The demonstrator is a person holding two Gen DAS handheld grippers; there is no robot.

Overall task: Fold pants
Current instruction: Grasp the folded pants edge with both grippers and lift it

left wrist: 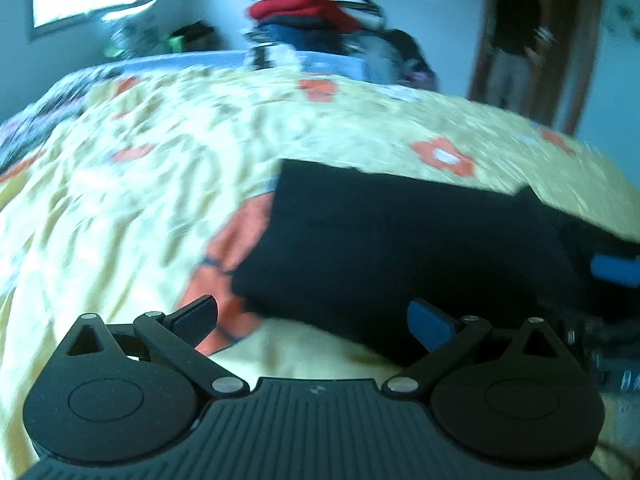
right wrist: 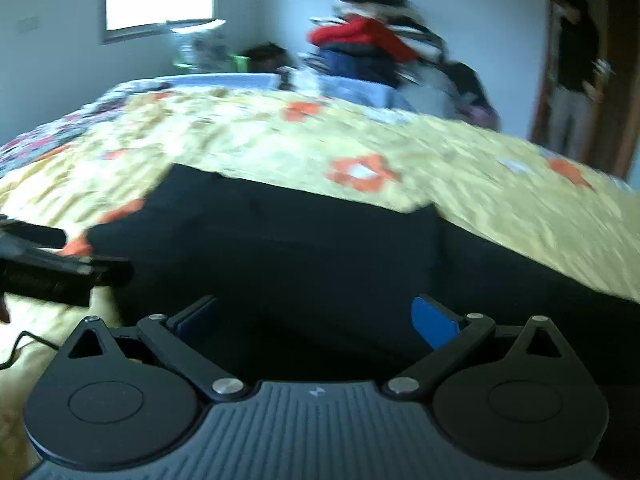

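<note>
Left wrist view showed your left gripper (left wrist: 314, 320) with its jaws spread wide and nothing between them, poised over the near left corner of the pants (left wrist: 392, 248). These lay as a flat black slab on the yellow bedspread (left wrist: 132, 200). Your right gripper (right wrist: 316, 318) was likewise agape, low over the pants (right wrist: 300, 248), gripping nothing.

Ahead of the black, blue-padded left gripper (left wrist: 314, 320) lay black pants (left wrist: 400, 240) on a pale yellow bedspread (left wrist: 140, 200) patterned with orange flowers. Beyond it, a pile of clothes (left wrist: 308, 12) showed red and blue.
</note>
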